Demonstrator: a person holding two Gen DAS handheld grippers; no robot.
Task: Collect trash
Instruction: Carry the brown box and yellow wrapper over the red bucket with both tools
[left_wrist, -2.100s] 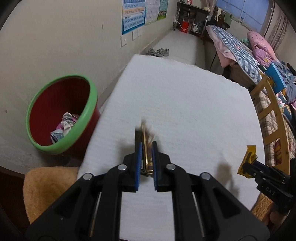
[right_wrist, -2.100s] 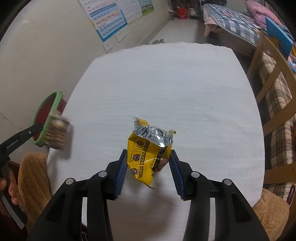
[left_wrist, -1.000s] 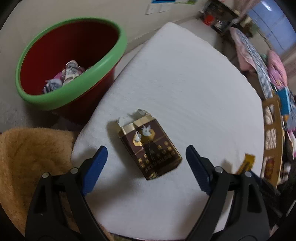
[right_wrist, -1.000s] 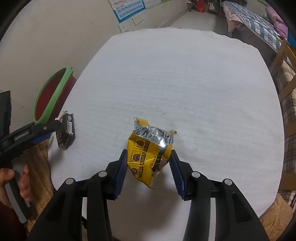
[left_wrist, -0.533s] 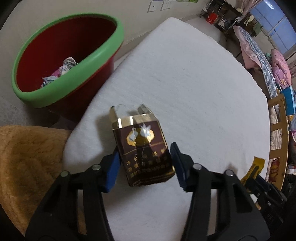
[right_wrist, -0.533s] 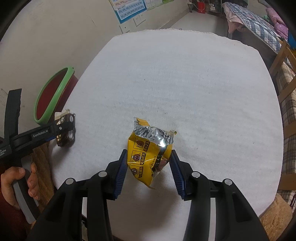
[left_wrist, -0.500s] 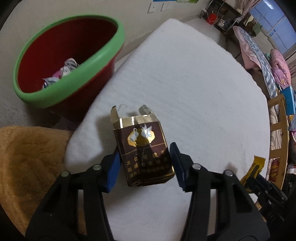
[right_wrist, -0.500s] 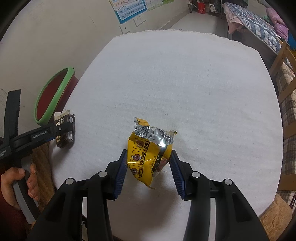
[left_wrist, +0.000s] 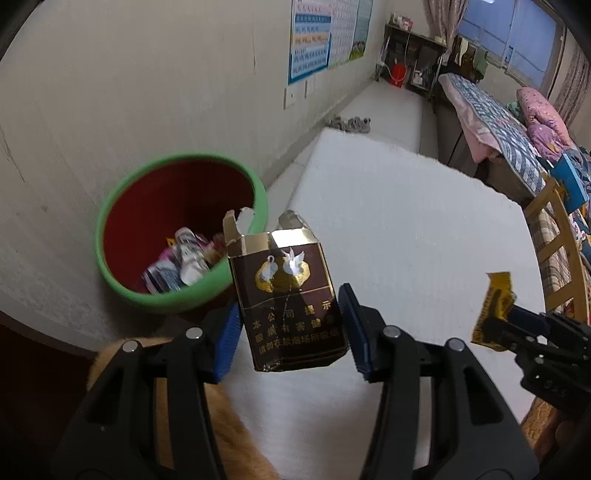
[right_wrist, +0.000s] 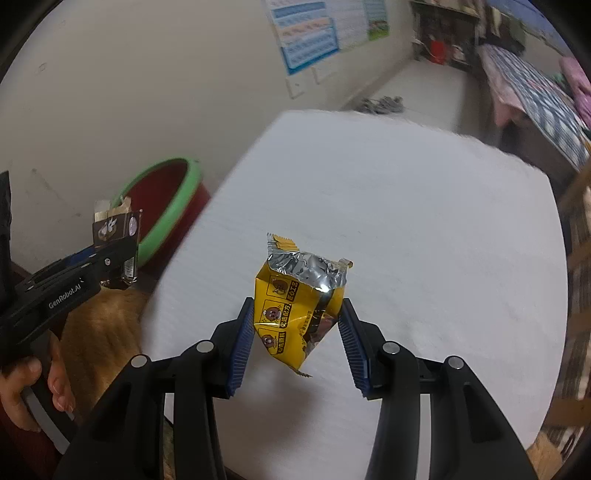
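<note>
My left gripper (left_wrist: 290, 328) is shut on a torn brown and gold cigarette pack (left_wrist: 288, 299) and holds it in the air at the table's left edge, beside the red bin with a green rim (left_wrist: 122, 206). The bin holds several crumpled wrappers (left_wrist: 181, 266). My right gripper (right_wrist: 297, 338) is shut on an open yellow snack bag (right_wrist: 299, 295) above the white table (right_wrist: 424, 221). The left gripper with the pack also shows in the right wrist view (right_wrist: 114, 251). The right gripper with the bag also shows in the left wrist view (left_wrist: 495, 314).
A tan furry cushion (right_wrist: 99, 325) sits under the table's near left edge. The bin (right_wrist: 162, 206) stands on the floor against the beige wall. A wooden chair (left_wrist: 554, 236) and a bed (left_wrist: 491, 122) are to the right. Shoes (left_wrist: 351, 123) lie on the floor beyond the table.
My left gripper closed on the cigarette pack that lay on the table and lifted it toward the bin. My right gripper has risen with the yellow bag and shifted left.
</note>
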